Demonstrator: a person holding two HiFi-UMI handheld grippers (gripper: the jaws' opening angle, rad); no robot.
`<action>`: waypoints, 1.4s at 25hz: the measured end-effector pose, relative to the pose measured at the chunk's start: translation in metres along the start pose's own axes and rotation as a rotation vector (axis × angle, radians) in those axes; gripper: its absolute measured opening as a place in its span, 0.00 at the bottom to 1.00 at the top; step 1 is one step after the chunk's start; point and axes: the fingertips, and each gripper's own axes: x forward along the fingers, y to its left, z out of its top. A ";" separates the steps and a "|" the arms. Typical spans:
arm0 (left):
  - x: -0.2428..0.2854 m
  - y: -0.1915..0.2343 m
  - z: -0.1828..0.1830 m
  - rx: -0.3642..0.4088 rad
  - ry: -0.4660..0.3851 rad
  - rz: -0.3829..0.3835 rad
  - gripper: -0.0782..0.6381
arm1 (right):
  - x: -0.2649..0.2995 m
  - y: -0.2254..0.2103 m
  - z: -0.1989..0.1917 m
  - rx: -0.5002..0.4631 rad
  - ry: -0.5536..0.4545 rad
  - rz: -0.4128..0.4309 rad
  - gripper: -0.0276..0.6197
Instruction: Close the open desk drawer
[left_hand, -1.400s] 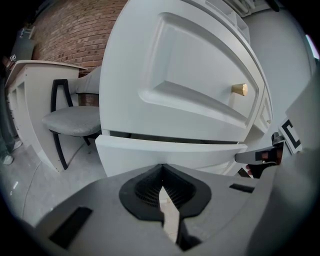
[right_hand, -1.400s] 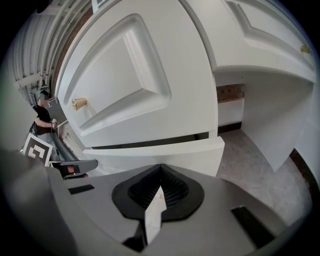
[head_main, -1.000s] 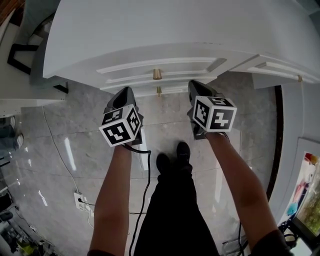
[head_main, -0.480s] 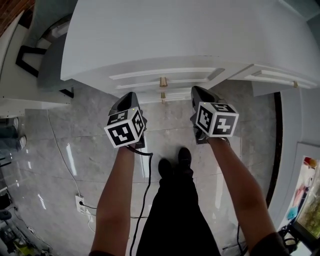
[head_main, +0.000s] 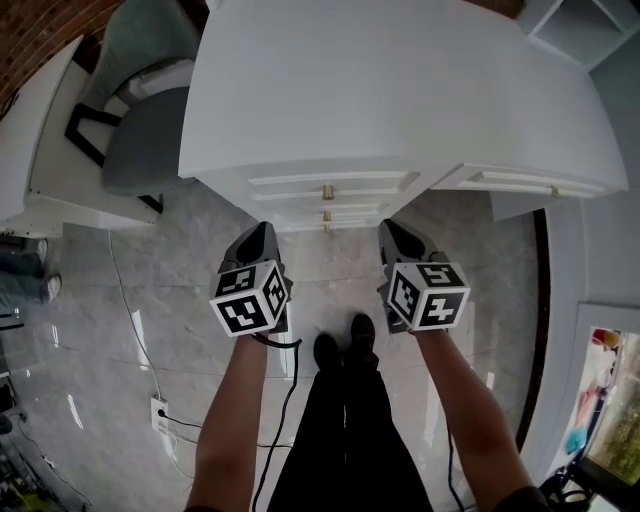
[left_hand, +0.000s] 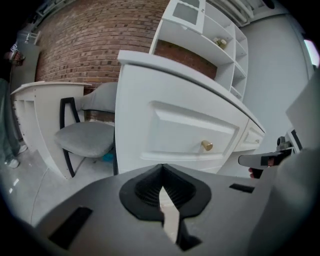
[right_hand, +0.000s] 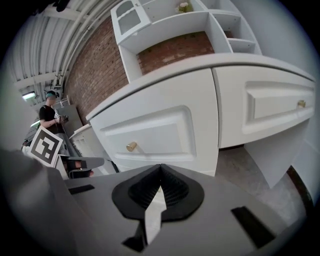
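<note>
The white desk (head_main: 400, 90) stands ahead of both pairs of fingers, with a grey chair (head_main: 150, 140) beyond and left of the left pair. Its drawer (head_main: 330, 185) lies ahead, between the two pairs, its front looking level with the desk's face. The left gripper (head_main: 258, 238) and right gripper (head_main: 392, 235) hang short of it, fingers pressed together on nothing, the brass knob (head_main: 327, 191) ahead between them.

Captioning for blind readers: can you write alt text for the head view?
Looking down, a person holds a left tool and right tool just short of a white desk with brass-knobbed drawers; a grey chair stands beside it on the marble floor.
</note>
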 end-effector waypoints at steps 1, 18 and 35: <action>-0.008 -0.004 0.005 0.012 -0.004 -0.002 0.12 | -0.008 0.004 0.006 -0.003 -0.010 0.004 0.05; -0.140 -0.054 0.081 0.158 -0.110 -0.060 0.12 | -0.136 0.049 0.090 -0.003 -0.176 0.035 0.05; -0.264 -0.102 0.151 0.182 -0.307 -0.092 0.12 | -0.269 0.093 0.161 -0.051 -0.385 0.048 0.05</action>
